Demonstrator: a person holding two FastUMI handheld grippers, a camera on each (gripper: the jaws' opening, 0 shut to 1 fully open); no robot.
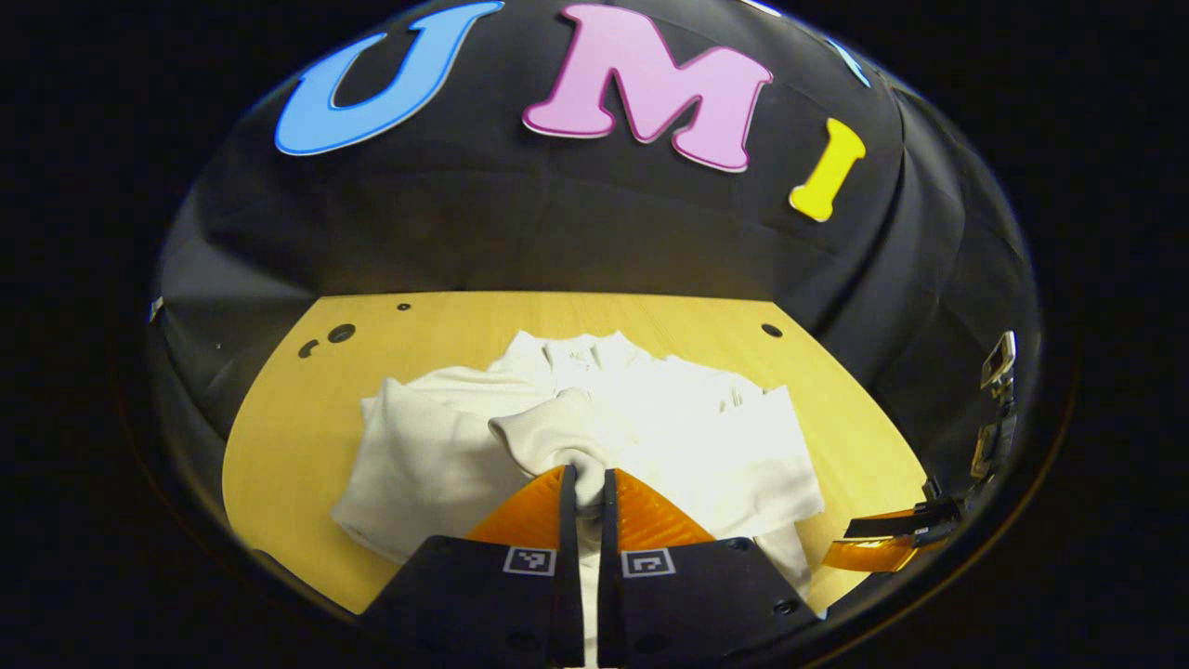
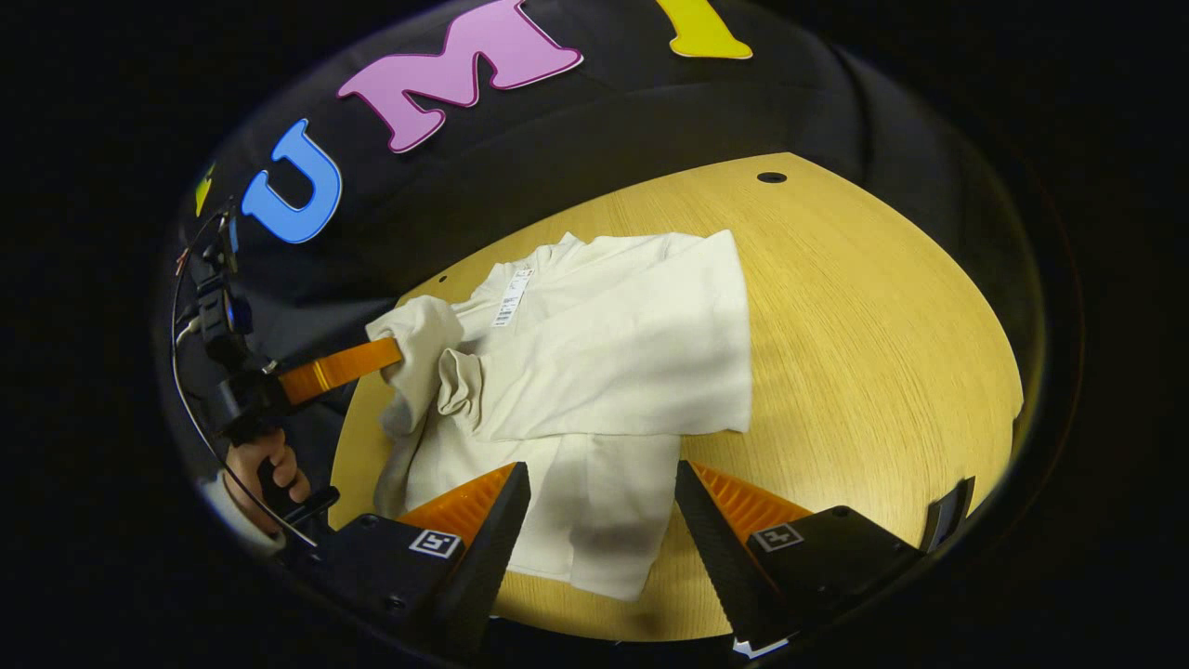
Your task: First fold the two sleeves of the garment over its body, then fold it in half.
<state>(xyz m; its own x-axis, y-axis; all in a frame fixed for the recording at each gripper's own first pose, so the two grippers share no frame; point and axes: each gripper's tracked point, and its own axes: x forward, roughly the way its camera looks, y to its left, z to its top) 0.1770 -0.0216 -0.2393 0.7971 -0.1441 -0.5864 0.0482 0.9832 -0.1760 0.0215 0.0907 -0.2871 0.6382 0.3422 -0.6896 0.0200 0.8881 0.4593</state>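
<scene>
A cream-white garment [image 1: 706,437] [image 2: 632,353] lies on the wooden table [image 1: 297,437] [image 2: 882,325], collar toward the far wall. One side is folded flat over its body. My left gripper [image 1: 587,488] is shut on the bunched end of the other sleeve [image 1: 548,432], holding it up above the body. The right gripper view shows that same left gripper [image 2: 395,353] pinching the sleeve [image 2: 418,339], held by a hand [image 2: 269,469]. My right gripper [image 2: 602,506] stands open just above the hem, with fabric between but untouched. It appears low at the right of the left gripper view as the right gripper [image 1: 882,548].
Small round holes [image 1: 341,332] [image 2: 771,177] mark the table's far corners. A paper tag [image 2: 509,297] hangs at the collar. Bare wood spreads right of the garment in the right gripper view. Black cloth walls close off the back and sides.
</scene>
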